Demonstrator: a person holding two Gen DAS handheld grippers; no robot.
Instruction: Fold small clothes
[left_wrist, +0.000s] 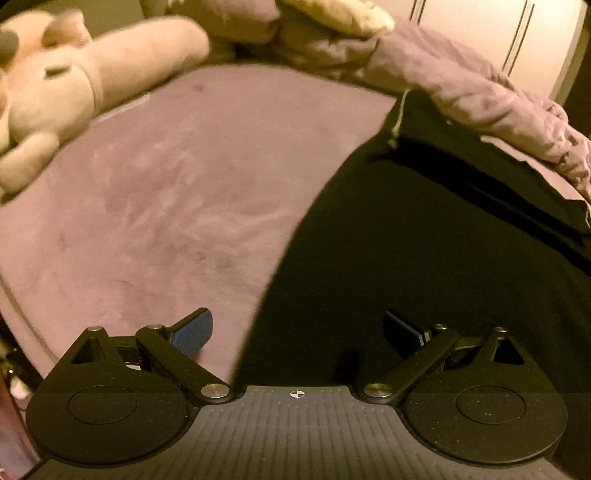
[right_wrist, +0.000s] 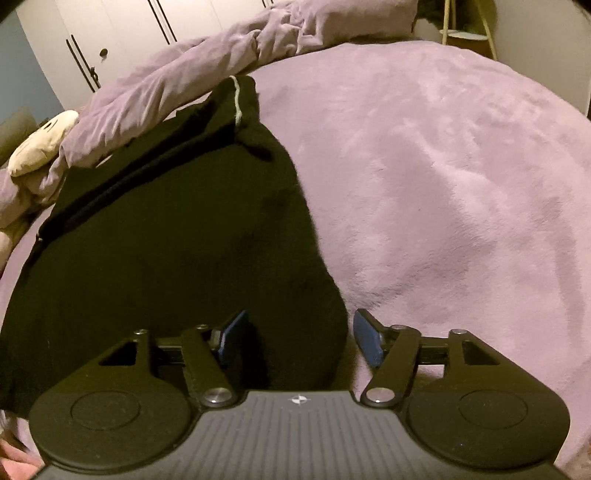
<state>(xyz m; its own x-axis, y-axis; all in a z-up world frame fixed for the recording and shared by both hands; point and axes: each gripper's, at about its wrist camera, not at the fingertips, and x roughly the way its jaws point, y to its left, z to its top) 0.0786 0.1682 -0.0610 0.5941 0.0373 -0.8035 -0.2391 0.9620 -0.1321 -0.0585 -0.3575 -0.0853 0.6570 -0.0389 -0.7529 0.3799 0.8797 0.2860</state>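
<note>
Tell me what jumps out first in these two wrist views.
A black garment lies spread flat on the mauve blanket, filling the middle of both views. Both the left gripper and the right gripper hang open at its near corners. A pink plush toy lies far left.

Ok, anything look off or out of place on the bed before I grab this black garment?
Nothing damaged or spilled. The black garment lies mostly flat on the purple blanket, but its far corner is bunched against the rumpled duvet. A pink plush toy lies nearby, apart from it. Both the left gripper and the right gripper are open.
</note>
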